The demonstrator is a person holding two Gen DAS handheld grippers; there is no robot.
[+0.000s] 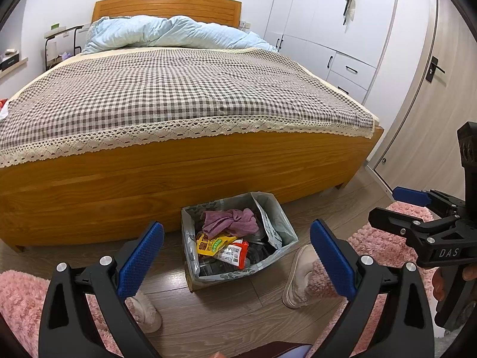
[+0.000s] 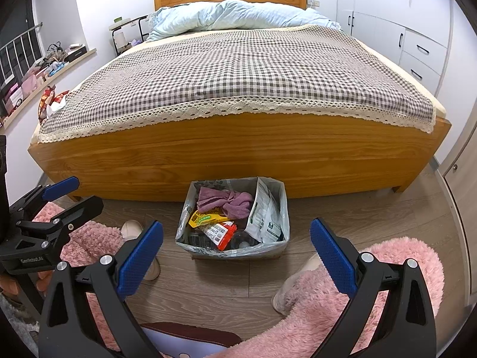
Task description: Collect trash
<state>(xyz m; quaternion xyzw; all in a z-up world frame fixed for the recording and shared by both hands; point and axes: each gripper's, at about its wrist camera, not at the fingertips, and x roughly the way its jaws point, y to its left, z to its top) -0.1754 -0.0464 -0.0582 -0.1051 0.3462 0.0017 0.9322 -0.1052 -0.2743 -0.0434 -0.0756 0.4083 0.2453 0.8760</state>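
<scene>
Both tools spread wide, pinching nothing: left tool (image 1: 237, 256), right tool (image 2: 237, 256). Hovered over floor facing lined trash box (image 2: 280, 208) at bed foot. Spotted red wrapper (image 2: 50, 101) on bed's left edge, likely nearer left tool.

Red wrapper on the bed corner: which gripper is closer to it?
Left. The left gripper hangs below the red wrapper; the right gripper sits farther right, beyond the trash box.
</scene>
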